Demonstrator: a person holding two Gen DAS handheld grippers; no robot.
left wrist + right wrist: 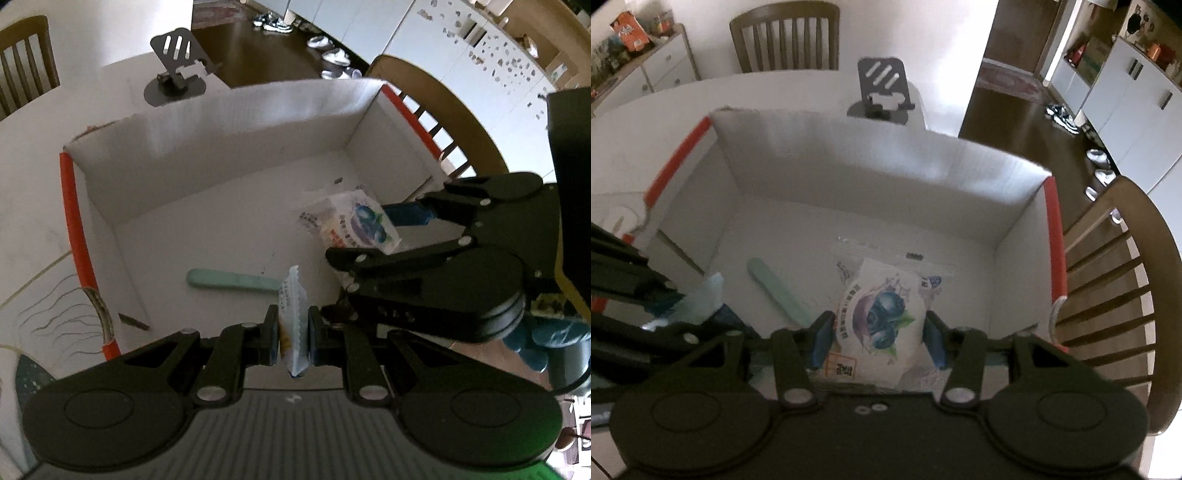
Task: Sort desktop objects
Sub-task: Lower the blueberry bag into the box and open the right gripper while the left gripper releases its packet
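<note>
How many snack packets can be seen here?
2: a slim packet pinched in the left gripper and a blueberry packet in the right gripper, both over the white box.

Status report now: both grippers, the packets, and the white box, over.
Left gripper shut on thin sachet. Right gripper shut on blueberry packet. Both over white box; green stick lies inside, nothing blocking.

I see the stick (777, 291) lying on the floor of the box (871, 177); the phone stand (882, 88) is behind the box, on the table (646, 122).
</note>
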